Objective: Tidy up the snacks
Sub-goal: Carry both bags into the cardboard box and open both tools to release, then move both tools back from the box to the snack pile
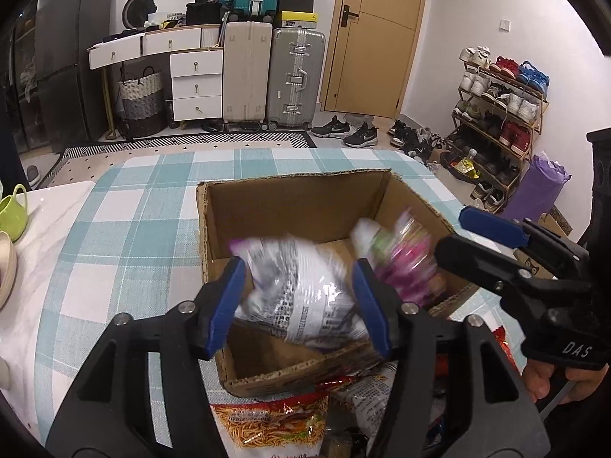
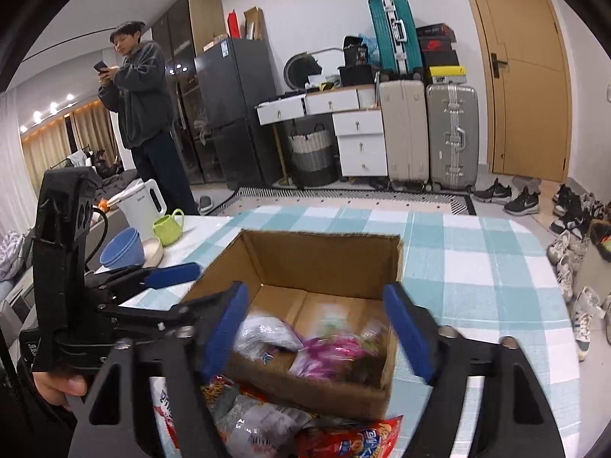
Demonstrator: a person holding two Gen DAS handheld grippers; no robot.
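We see the left gripper [image 1: 298, 305] spread wide above the open brown cardboard box [image 1: 290, 206] on the checked desk [image 1: 126, 213], its blue pads either side of a blurred white printed snack bag [image 1: 301, 290] without visibly pressing it; we cannot tell whether the bag is in mid-air or resting inside. The right gripper [image 2: 320, 328] is also wide open and empty over a pink snack bag [image 2: 332, 355] inside the box. More packets, including an orange noodle-print bag [image 1: 271, 423], lie against the box's near wall, and a green mug [image 2: 168, 225] and blue bowl [image 2: 120, 248] stand well off to the left.

Even indoor light, fisheye bending with dark corners, snack bags [image 1: 301, 290] motion-blurred, perhaps mid-fall
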